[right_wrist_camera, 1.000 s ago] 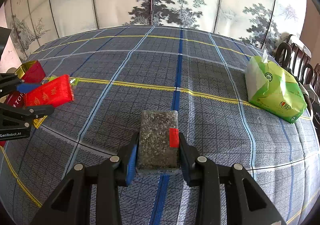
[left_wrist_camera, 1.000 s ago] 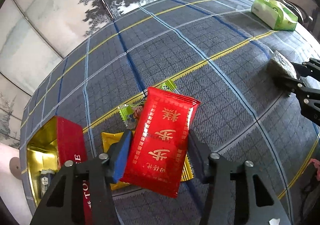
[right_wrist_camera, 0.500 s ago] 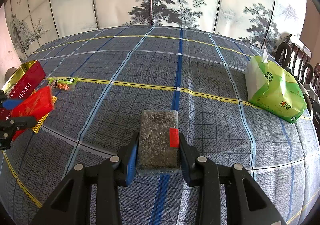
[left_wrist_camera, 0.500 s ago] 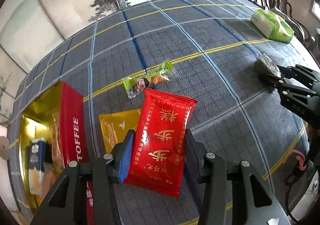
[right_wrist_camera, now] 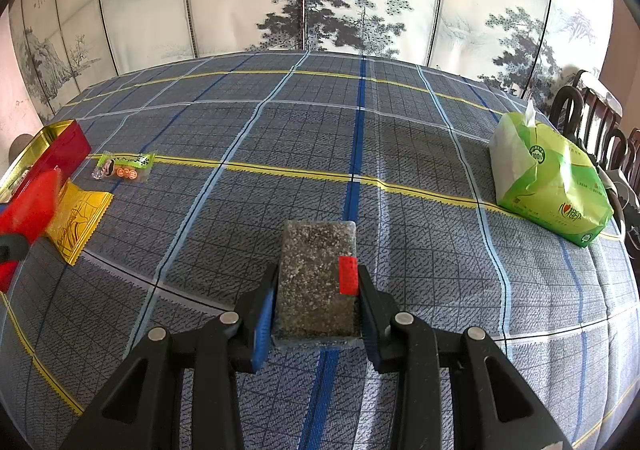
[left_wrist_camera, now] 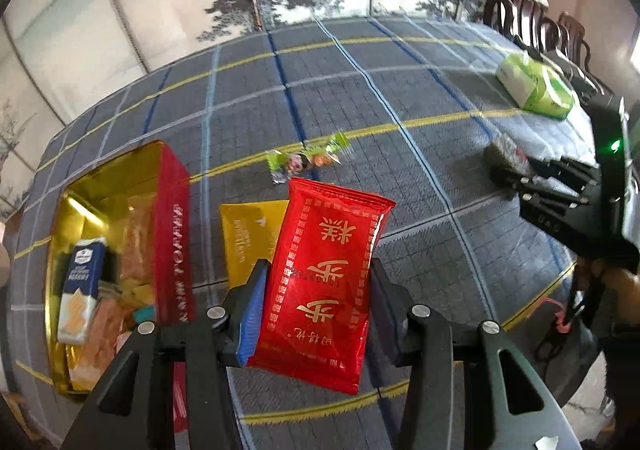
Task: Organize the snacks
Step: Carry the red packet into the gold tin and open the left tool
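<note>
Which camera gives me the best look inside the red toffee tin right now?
The left wrist view: it looks down into the open red toffee tin, showing its gold lining and packets already inside. The right wrist view catches only the tin's corner at the far left edge, none of its contents.

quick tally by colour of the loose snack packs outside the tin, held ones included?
Red: 1, red packet in the left gripper
Dark speckled: 1, bar in the right gripper
Yellow: 1, yellow packet on the tablecloth
Green: 1, green candy wrapper
Total: 4
</note>
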